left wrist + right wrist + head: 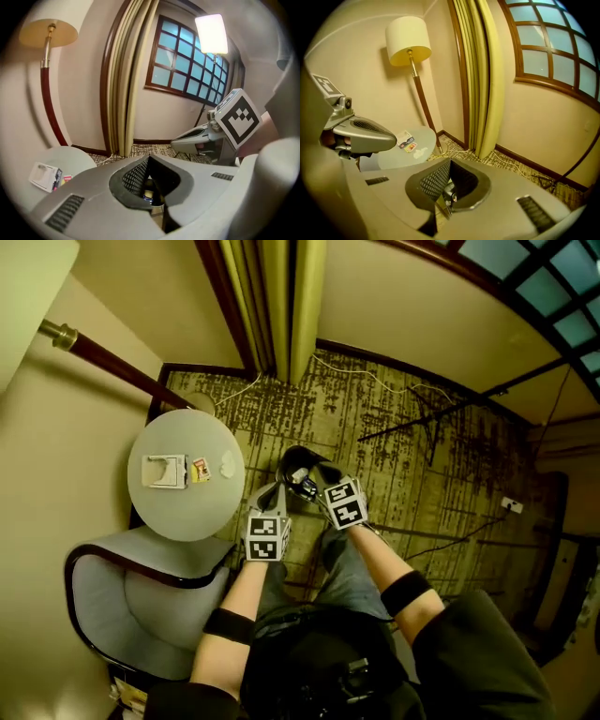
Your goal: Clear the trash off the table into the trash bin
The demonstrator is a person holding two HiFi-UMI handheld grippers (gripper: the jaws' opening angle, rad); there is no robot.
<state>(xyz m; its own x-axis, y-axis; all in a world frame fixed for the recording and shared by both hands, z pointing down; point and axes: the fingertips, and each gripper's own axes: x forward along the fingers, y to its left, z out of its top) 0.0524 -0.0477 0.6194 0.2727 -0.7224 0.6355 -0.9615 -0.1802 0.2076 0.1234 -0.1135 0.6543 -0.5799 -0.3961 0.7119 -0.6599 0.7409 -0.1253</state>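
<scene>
The round grey table [187, 512] stands at the left and bears a white box [166, 471], a small red and yellow packet [200, 470] and a crumpled white scrap [228, 463]. A black trash bin [298, 461] with bits of trash in it sits on the carpet to the table's right. Both grippers hang side by side over the bin, apart from the table. My left gripper [269, 491] is shut with nothing held, and so is my right gripper [314, 476]. The right gripper view shows the box [405, 138], packet [411, 147] and scrap [421, 152] on the table.
A grey armchair [141, 601] stands against the table's near side. A floor lamp's pole [112, 362] rises behind the table, its shade [409, 40] overhead. Curtains [277, 306] hang at the wall. Cables [441, 418] and a tripod lie on the patterned carpet at the right.
</scene>
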